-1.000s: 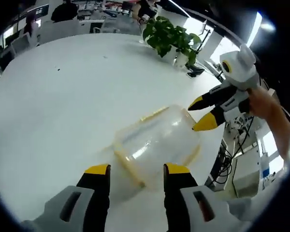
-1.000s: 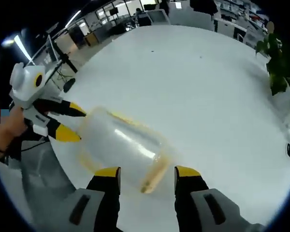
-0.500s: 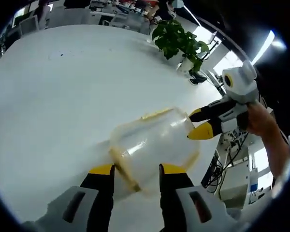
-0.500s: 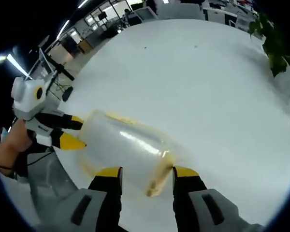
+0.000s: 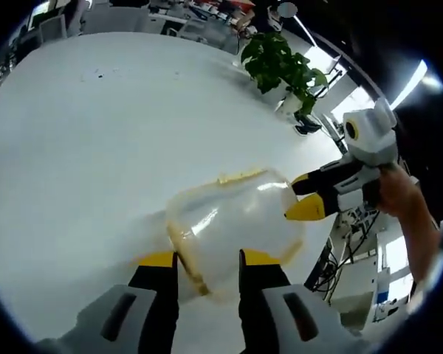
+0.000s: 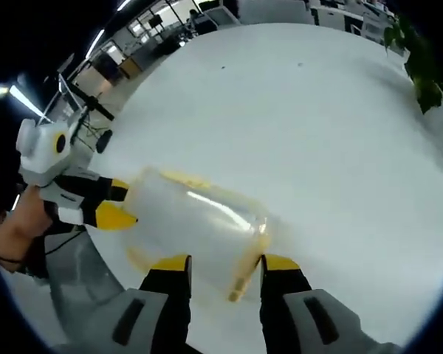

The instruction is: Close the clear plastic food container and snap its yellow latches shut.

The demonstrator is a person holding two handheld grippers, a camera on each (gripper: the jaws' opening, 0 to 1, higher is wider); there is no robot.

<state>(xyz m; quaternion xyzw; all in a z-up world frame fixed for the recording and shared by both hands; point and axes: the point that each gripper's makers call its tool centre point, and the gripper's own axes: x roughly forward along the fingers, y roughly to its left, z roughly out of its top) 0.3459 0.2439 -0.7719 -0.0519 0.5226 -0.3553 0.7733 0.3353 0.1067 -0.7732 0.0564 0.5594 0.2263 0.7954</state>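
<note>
The clear plastic food container lies on the white table, held between the two grippers. My left gripper has its jaws drawn in on the container's near end, with a yellow latch between them. Another yellow latch shows on the far long side. My right gripper comes in from the right, its yellow tips against the opposite end. In the right gripper view the container runs leftward; my right gripper clamps the end with its yellow latch, and the left gripper holds the far end.
A potted green plant stands at the table's far right edge. Beyond the table edge are a floor with cables and office desks and chairs. A person's hand holds the right gripper. The white tabletop stretches wide on the left.
Both grippers' jaws have narrowed onto the container's ends, each with a yellow latch between them. Both cameras have come closer to the container.
</note>
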